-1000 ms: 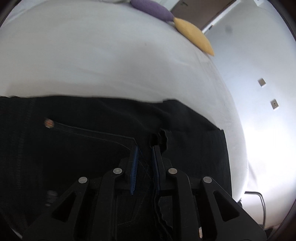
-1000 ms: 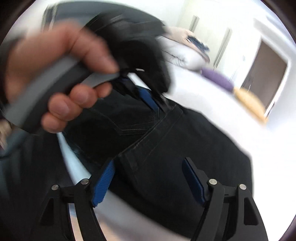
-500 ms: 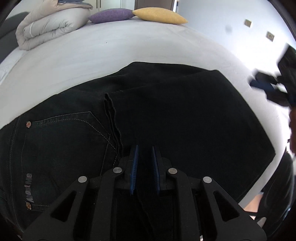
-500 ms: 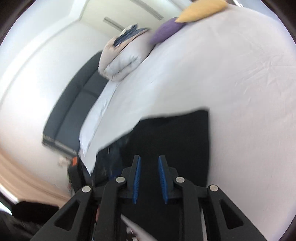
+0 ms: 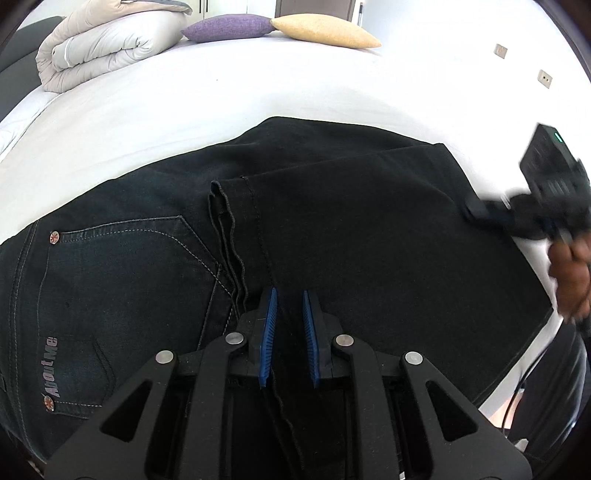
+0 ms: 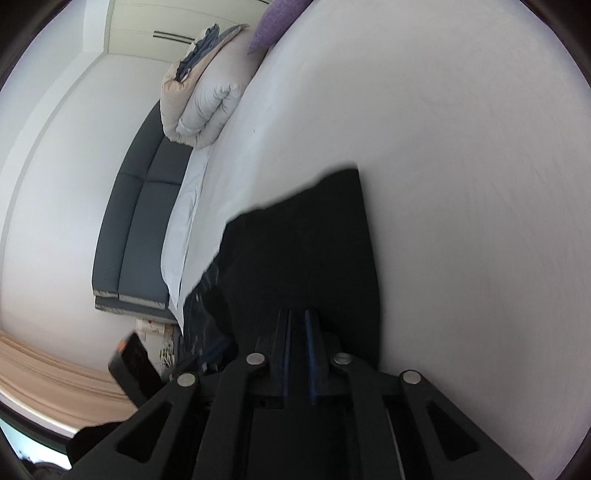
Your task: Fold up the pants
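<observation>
Both jaws close on the folded pants (image 5: 369,236).

Lying flat on the bed (image 5: 229,110): pants (image 5: 369,240), legs doubled over the seat, hem edge (image 5: 229,221) just right of the back pocket (image 5: 122,280). At the bed's far left, a rolled duvet (image 5: 99,48); right of it, side by side along the far edge, two cushions (image 5: 229,27) (image 5: 325,31). Over the near edge of the pants, the left gripper (image 5: 288,325); at their right edge, the right gripper (image 5: 491,218). Beyond the bed, by the wall, a sofa (image 6: 140,229).
</observation>
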